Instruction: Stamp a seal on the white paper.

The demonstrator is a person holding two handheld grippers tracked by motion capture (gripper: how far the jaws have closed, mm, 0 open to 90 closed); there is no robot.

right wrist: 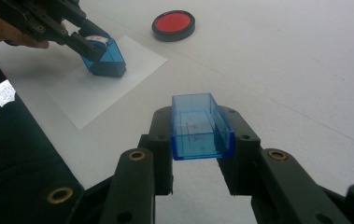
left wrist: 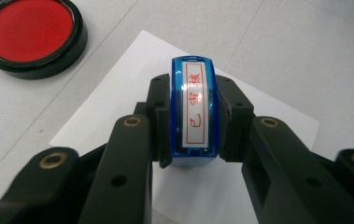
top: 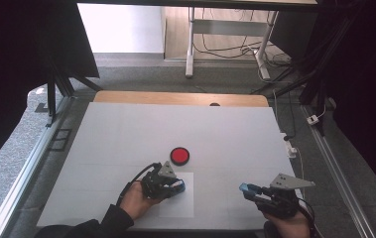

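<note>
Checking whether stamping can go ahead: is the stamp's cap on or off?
Off. The right gripper holds the empty blue cap, while the left gripper presses the stamp onto the paper.

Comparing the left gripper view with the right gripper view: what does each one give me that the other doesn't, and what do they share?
Left gripper view alone: the red characters on the white label of the blue stamp, clamped between the left tongs.

Right gripper view alone: the empty blue stamp cap gripped in the right tongs, and the stamp's base resting on the white paper sheet.

Both: the stamp, the paper beneath it, the red ink pad in its black case, and the white table.
</note>
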